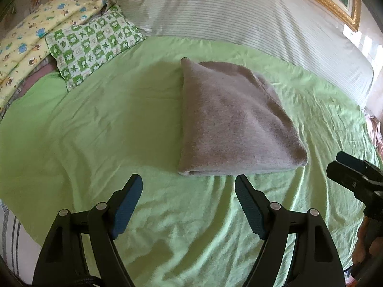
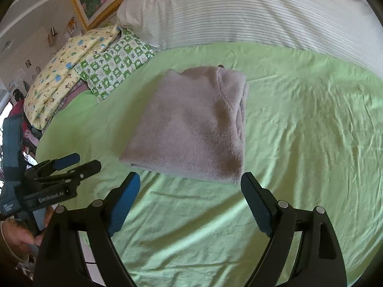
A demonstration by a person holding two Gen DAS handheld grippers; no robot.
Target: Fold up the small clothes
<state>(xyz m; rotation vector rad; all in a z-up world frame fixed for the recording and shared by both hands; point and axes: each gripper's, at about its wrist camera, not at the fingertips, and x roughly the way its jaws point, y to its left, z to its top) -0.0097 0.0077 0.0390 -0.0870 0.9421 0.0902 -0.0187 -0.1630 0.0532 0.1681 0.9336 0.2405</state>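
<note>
- Garment (image 1: 237,117): a grey fleece piece, folded into a compact rectangle, lying flat on the green sheet (image 1: 95,124). In the left wrist view it fills the centre and centre right; in the right wrist view it sits at centre, its layered edges showing along its right side.
- Left gripper (image 1: 189,191): bottom centre of its own view, jaws wide with nothing between them, tips just short of the garment's near edge and not touching it. It also shows at the lower left of the right wrist view, with a hand under it.
- Right gripper (image 2: 190,189): bottom centre of its own view, jaws wide and empty, tips near the fold's near edge, the right finger (image 2: 257,203) close beside the near right corner. No pad presses cloth.
- Surroundings: a striped white pillow (image 1: 239,12) across the top of both views; a green checked cushion (image 1: 93,45) and a yellow printed cloth (image 1: 28,38) at upper left, well apart from the garment.
- Step in hand, as judged: the fold looks finished and both grippers stand clear of it. The piece seems ready to be left or set aside.
- Doing it well: keep both jaws wide while near the cloth, so no pad snags the nap and drags the top layer open.
- If the stack is to be moved, take it at the closed near edge, through all layers at once, one gripper toward each corner, and lift level.
- Risk: the loose layers at the right side could splay if only the top ply is pinched.
</note>
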